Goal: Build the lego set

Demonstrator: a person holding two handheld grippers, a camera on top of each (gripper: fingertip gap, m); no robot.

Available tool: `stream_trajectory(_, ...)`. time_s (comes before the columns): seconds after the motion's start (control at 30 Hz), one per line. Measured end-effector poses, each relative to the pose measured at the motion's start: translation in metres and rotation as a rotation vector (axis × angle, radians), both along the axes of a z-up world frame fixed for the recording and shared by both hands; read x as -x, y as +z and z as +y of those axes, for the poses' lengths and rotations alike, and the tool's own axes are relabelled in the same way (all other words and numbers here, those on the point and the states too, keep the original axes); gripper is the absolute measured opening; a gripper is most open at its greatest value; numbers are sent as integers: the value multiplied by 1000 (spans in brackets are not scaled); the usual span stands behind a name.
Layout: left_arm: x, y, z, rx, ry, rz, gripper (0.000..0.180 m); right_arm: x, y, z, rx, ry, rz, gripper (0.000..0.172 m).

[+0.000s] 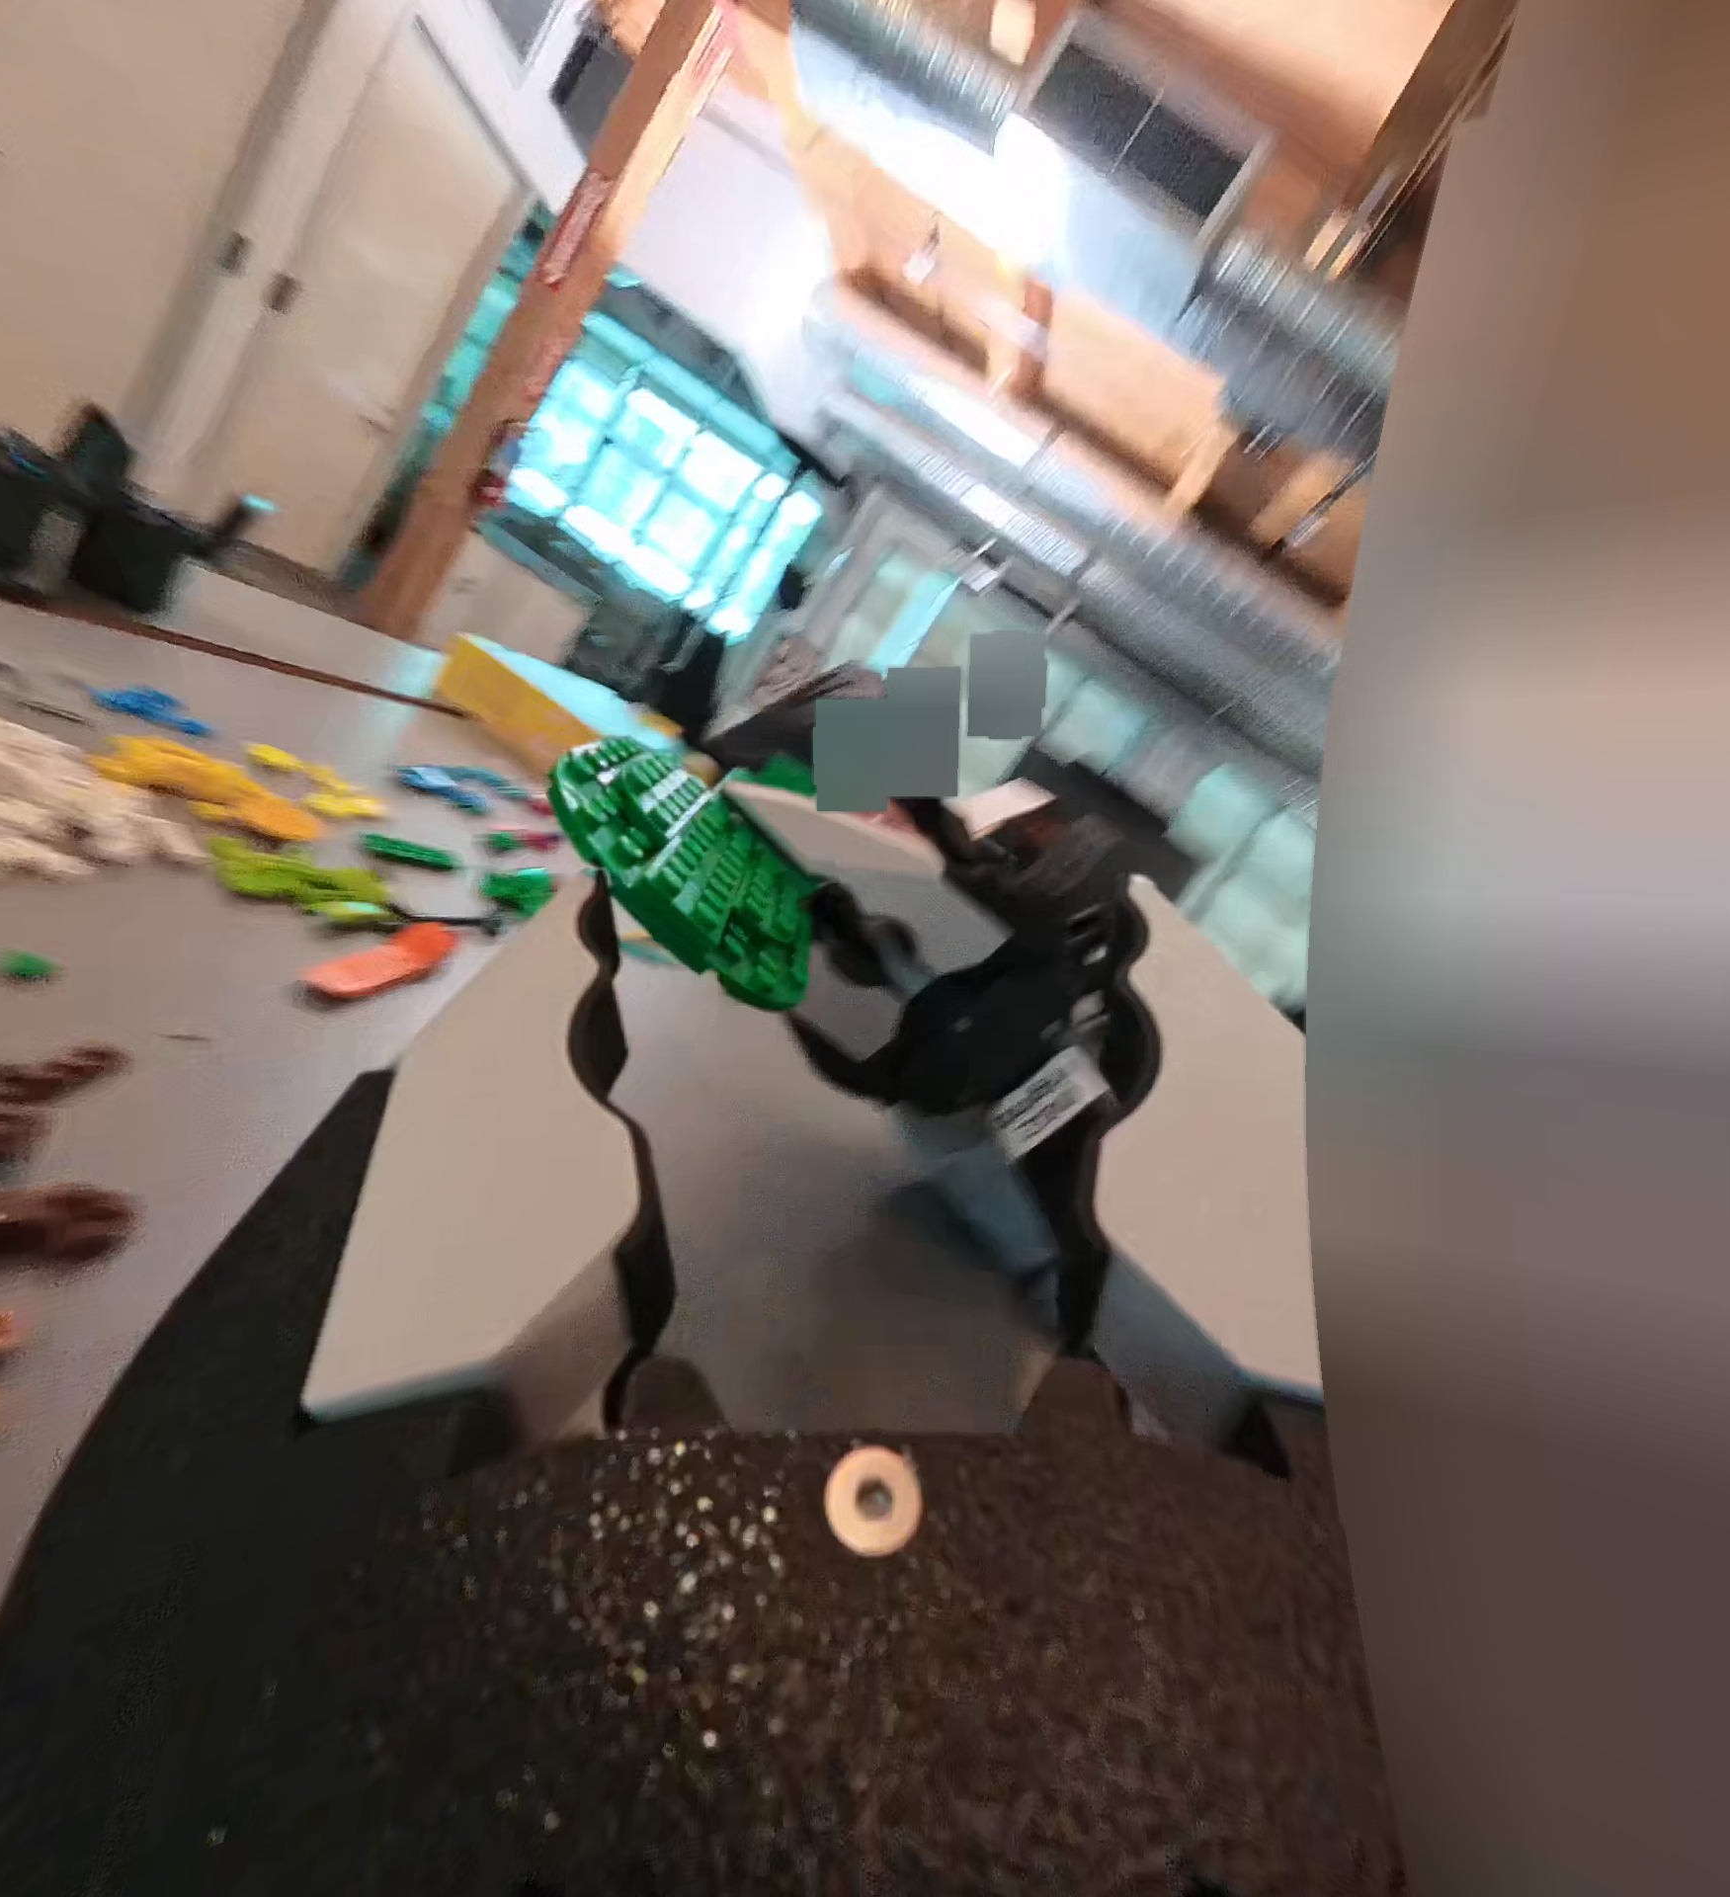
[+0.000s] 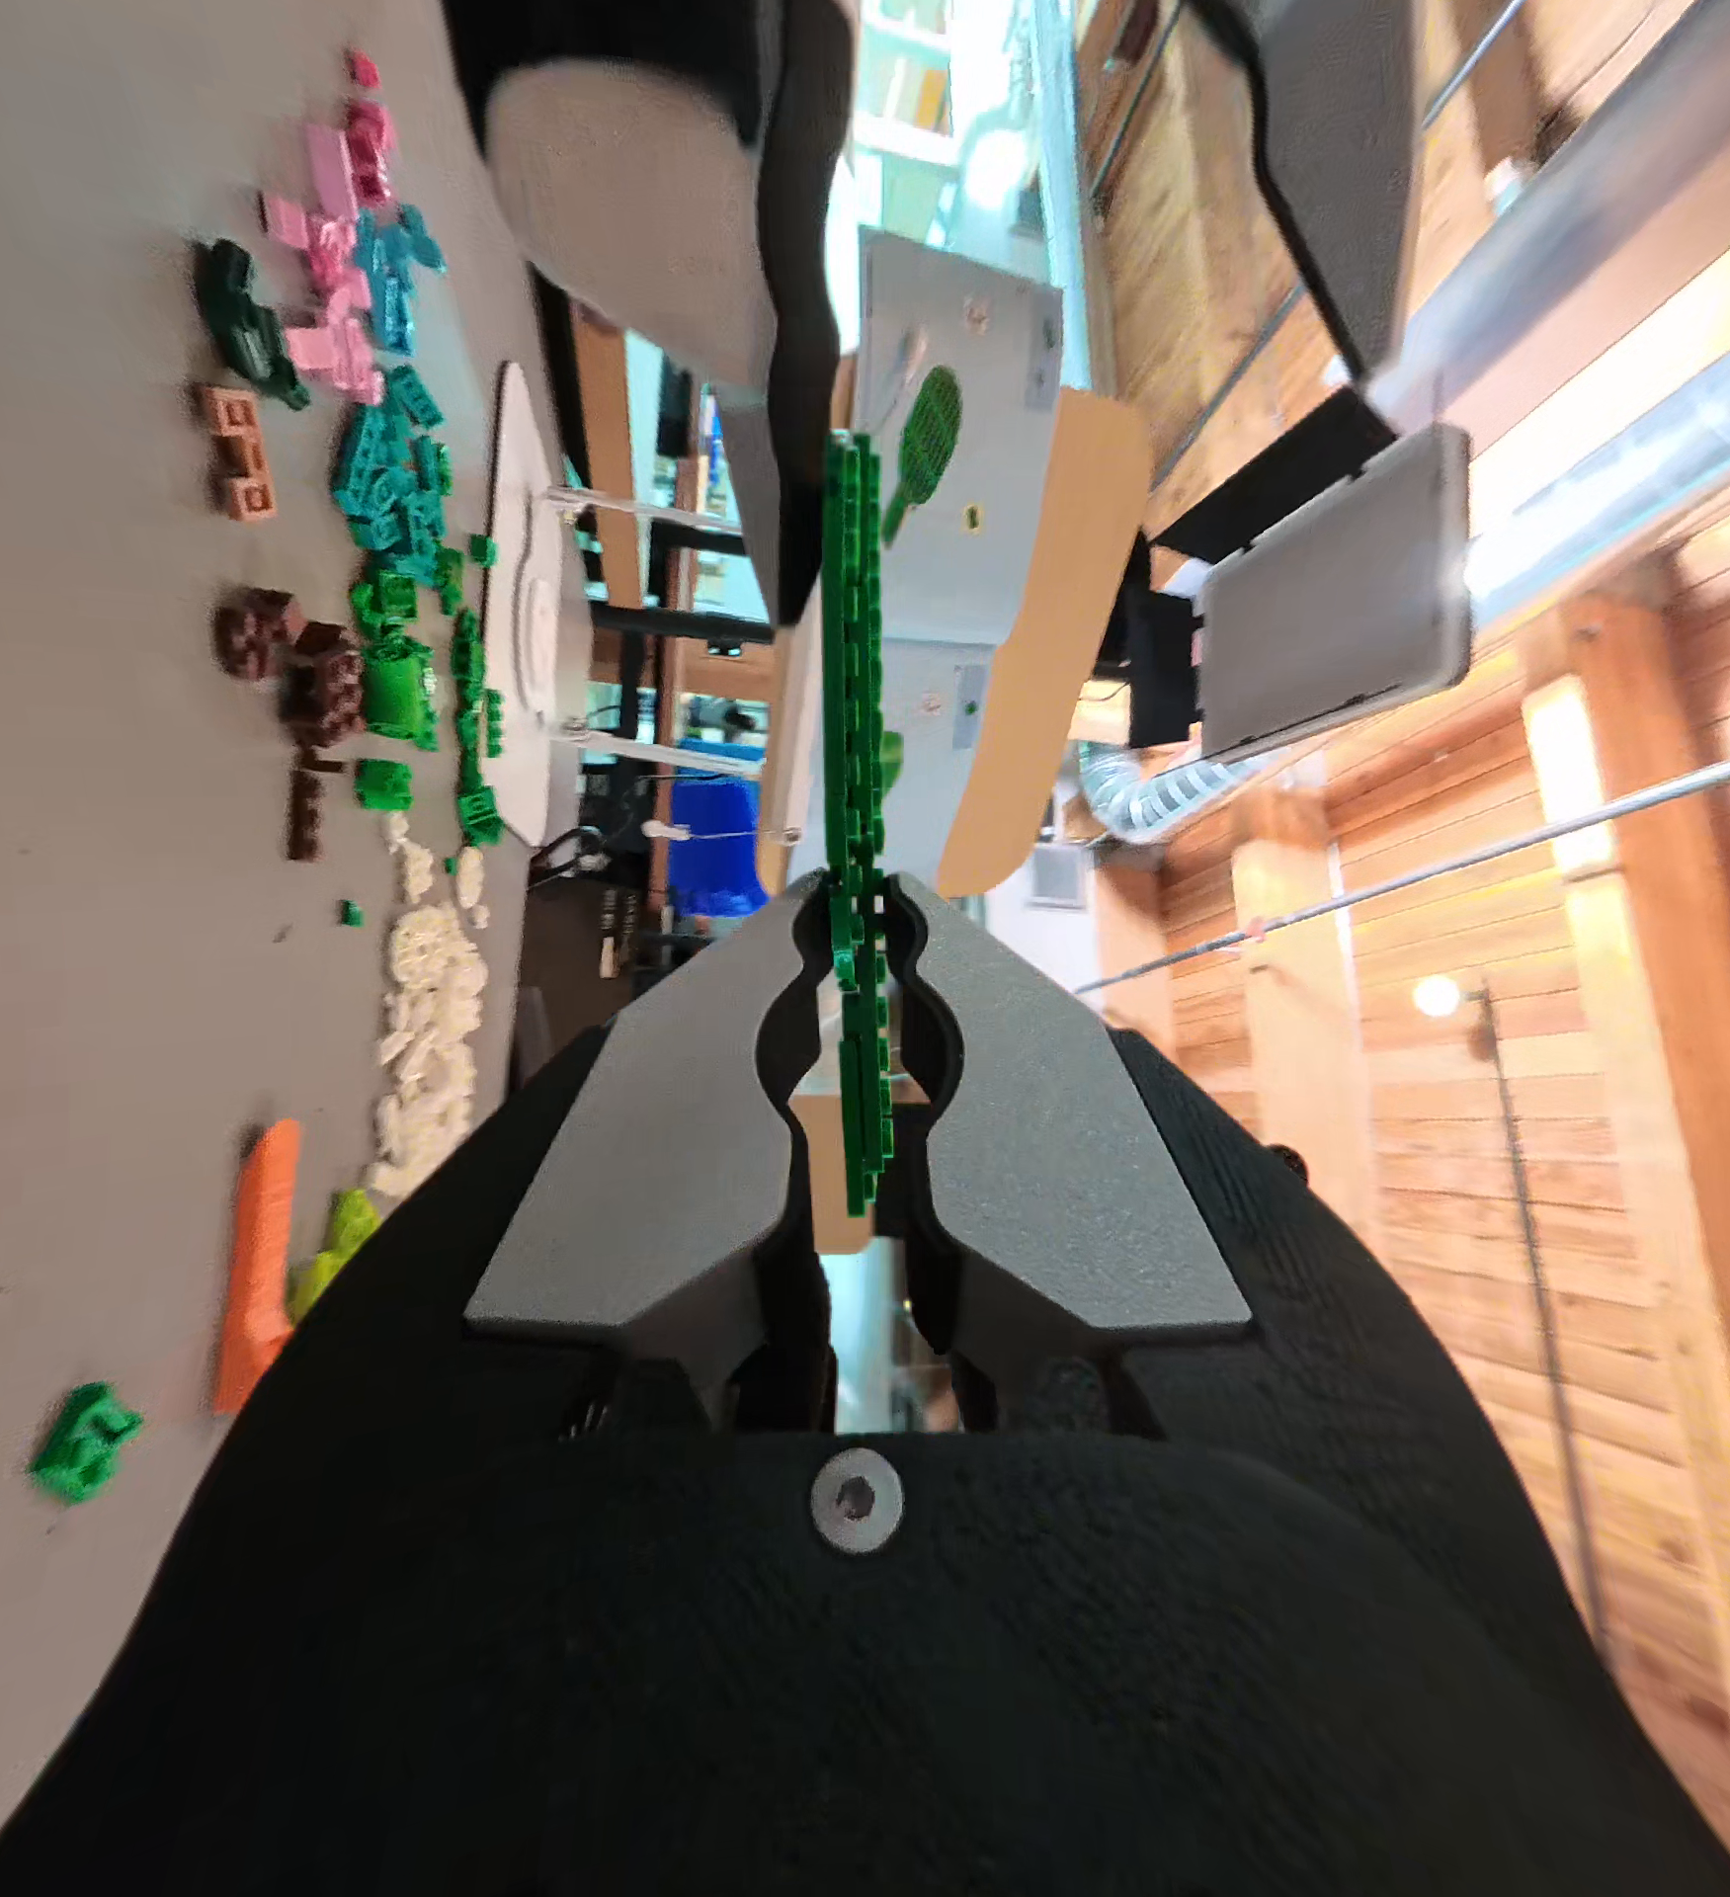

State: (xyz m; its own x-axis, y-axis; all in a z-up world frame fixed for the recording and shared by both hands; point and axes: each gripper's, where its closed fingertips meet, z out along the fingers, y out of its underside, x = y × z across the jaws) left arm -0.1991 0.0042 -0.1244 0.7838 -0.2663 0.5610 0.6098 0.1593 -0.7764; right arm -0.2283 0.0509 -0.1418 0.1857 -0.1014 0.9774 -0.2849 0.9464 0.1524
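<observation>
Left wrist view first: the left hand-held gripper (image 1: 866, 903) has its fingers spread wide with nothing between them. Just past its left fingertip a flat green brick plate (image 1: 681, 883) hangs in the air, tilted, with studs and smaller green bricks stacked on it, pinched from the far side by the right hand-held gripper (image 1: 845, 934). It's all pretty motion-blurred. Off to the left on the grey worktop (image 1: 224, 1027) there are loose piles of yellow, lime, blue and brown bricks, plus an orange piece (image 1: 378, 965). Right wrist view: here the plate (image 2: 852, 719) shows edge-on, running straight out between the right gripper's fingers, and both pads are pressed on it near its near end, so it's held off the worktop with most of its length sticking out free. My take is that it's light, rigid plastic, thin, and probably a bit slick on the smooth underside. The stacked bits could pop off if squeezed or twisted, so gripping flat across the faces like this, or closer to the middle, seems safest.
</observation>
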Motion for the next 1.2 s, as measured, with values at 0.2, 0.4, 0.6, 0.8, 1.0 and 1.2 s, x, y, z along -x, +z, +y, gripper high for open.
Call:
stream_trajectory(0.2, 23, -29, -1, 361, 513, 864, 94, 6, -18, 9, 81, -29, -158, 7)
stream_trajectory(0.4, 34, -70, 6, 709, 697, 1562, 73, 2, -27, -3, 119, 11, -254, 7)
stream_trajectory(0.6, 36, -66, 9, 743, 864, 1829, 52, -1, -40, -10, 84, 28, -297, 6)
stream_trajectory(0.8, 31, -60, 9, 714, 915, 1911, 8, -7, -42, -26, 87, 83, -285, 7)
stream_trajectory(1.0, 46, -57, -4, 786, 991, 1919, 5, -15, -19, -9, 200, 160, -219, 30)
stream_trajectory(1.2, 70, -66, -22, 919, 996, 1795, 6, -4, 19, 70, 607, 83, -21, 20)
